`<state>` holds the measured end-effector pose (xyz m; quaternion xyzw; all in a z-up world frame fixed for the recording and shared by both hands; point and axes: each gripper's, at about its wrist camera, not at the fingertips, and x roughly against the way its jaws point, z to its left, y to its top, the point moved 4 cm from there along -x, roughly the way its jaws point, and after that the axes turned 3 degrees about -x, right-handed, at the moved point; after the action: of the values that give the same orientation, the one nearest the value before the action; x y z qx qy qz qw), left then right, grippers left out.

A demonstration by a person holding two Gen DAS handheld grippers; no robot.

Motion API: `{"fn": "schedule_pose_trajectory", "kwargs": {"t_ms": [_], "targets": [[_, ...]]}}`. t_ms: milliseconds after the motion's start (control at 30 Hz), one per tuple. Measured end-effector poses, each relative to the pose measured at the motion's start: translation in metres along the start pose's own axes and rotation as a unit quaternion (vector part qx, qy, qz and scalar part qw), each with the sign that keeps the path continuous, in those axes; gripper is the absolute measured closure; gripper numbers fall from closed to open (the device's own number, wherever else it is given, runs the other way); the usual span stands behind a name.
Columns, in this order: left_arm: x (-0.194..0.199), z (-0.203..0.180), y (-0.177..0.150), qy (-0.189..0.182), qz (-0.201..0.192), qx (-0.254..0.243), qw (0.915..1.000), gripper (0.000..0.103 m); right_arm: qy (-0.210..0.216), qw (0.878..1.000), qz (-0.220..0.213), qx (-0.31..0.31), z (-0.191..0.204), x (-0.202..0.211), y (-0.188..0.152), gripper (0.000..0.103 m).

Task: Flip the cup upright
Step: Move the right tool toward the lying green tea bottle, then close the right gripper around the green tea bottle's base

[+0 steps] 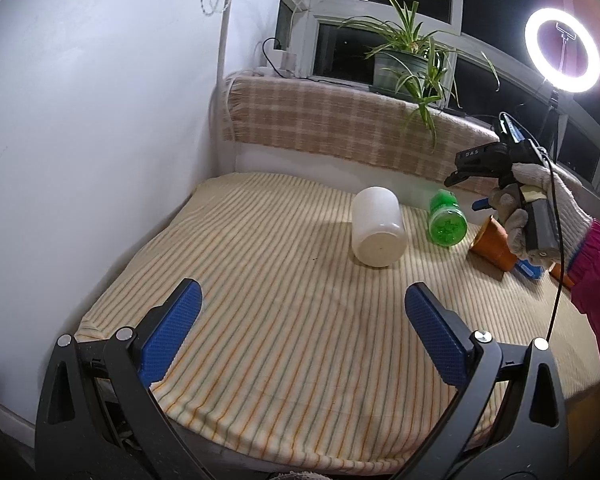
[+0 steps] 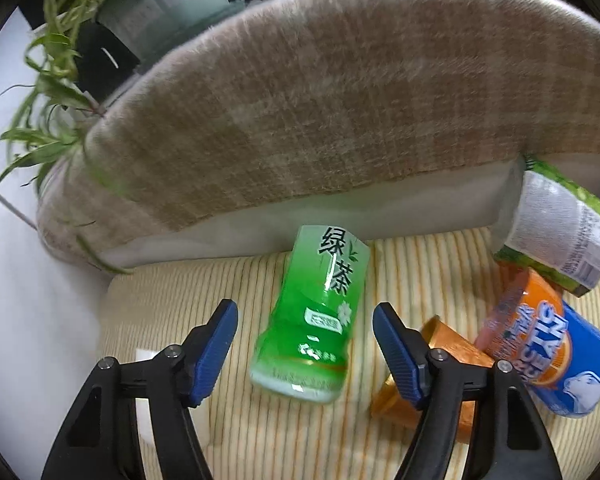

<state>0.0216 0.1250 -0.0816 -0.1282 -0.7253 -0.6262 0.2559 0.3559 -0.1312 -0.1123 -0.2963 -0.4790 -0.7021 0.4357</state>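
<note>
A white translucent cup [image 1: 377, 227] lies on its side on the striped cloth, base toward me, in the left wrist view. My left gripper [image 1: 300, 320] is open and empty, well short of the cup. A green tea bottle [image 1: 446, 220] lies on its side to the cup's right. In the right wrist view that bottle [image 2: 316, 316] lies between and just beyond my open right gripper [image 2: 305, 320], untouched. The right gripper's body [image 1: 496, 160], held by a gloved hand, hovers above the bottle. An orange cup [image 1: 494, 244] lies on its side under that hand; it also shows in the right wrist view [image 2: 440, 368].
A blue-orange can [image 2: 556, 356] and a green-labelled container [image 2: 560, 232] lie at the right. A plaid cushioned ledge [image 1: 340, 124] borders the far side, with a potted plant [image 1: 404, 64] above. A white wall [image 1: 100, 140] stands left. A ring light [image 1: 562, 50] glows at right.
</note>
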Motion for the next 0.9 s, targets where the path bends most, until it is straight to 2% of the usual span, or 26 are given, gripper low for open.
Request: {"fn": "schedule_pose_trajectory", "kwargs": {"t_ms": [233,733,900], "targets": [[0.001,0.011,-0.001,0.007,-0.001,0.006,1.0000,0.000,-0.035,0.999,0.020,0.003,0.006,-0.030,0.010,0.033],[0.000,0.016,-0.002,0.013,0.002,0.011,0.9999,0.000,-0.093,0.994,0.037,0.035,0.001,-0.081,0.022,0.033],[0.000,0.016,-0.002,0.014,0.002,0.012,0.9998,0.000,-0.103,0.993,0.046,0.040,0.000,-0.094,0.018,0.042]]}}
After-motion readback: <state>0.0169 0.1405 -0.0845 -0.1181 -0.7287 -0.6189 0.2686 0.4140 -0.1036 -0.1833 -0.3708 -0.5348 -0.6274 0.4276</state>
